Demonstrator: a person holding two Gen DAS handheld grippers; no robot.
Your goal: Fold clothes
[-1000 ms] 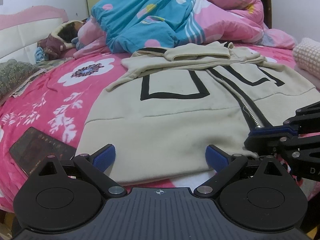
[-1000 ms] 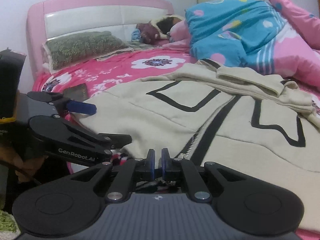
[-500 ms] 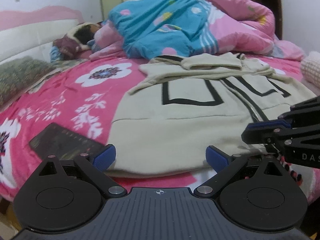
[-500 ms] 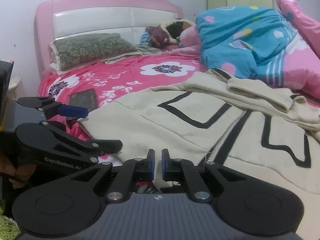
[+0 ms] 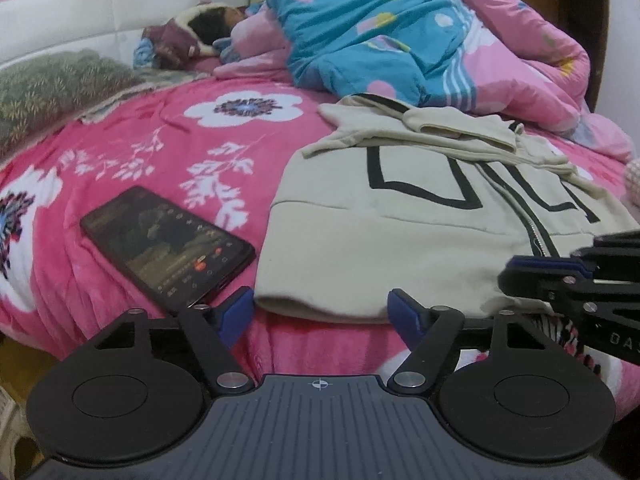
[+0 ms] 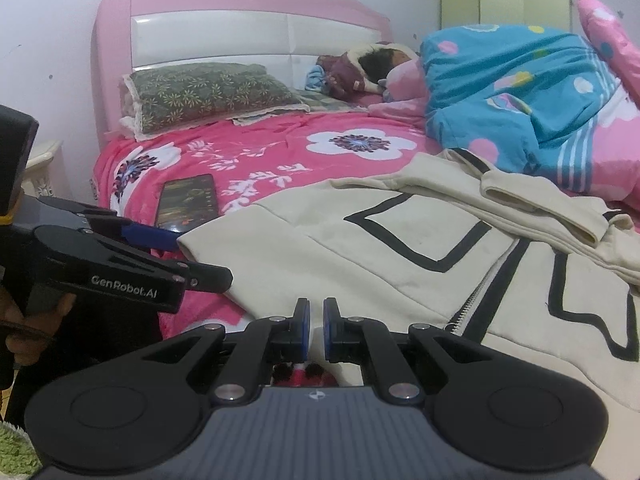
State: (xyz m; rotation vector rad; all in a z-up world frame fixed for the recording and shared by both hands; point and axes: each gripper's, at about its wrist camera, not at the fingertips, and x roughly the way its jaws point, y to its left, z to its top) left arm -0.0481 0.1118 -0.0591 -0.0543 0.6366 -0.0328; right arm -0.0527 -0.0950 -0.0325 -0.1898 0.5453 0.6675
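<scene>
A cream zip jacket [image 5: 400, 236] with black outlines lies flat on the pink flowered bed [image 5: 160, 152], sleeves folded across its top. My left gripper [image 5: 320, 310] stands at the jacket's lower left corner. Its jaws are closing with the hem between the blue pads, which do not press on it. In the right wrist view the left gripper [image 6: 204, 260] straddles that same corner of the jacket [image 6: 360, 248]. My right gripper [image 6: 317, 328] is shut on the hem beside the zipper's lower end. In the left wrist view the right gripper [image 5: 508, 276] comes in from the right.
A phone [image 5: 168, 244] with a lit screen lies on the blanket just left of the jacket corner. A person [image 5: 208, 28] lies at the back under a blue and pink quilt [image 5: 380, 32]. A green pillow [image 6: 208, 92] leans on the pink headboard [image 6: 240, 32].
My left gripper has slid left along the hem to the jacket's corner near the phone, and its jaws have narrowed. The right gripper has stayed shut at the zipper end.
</scene>
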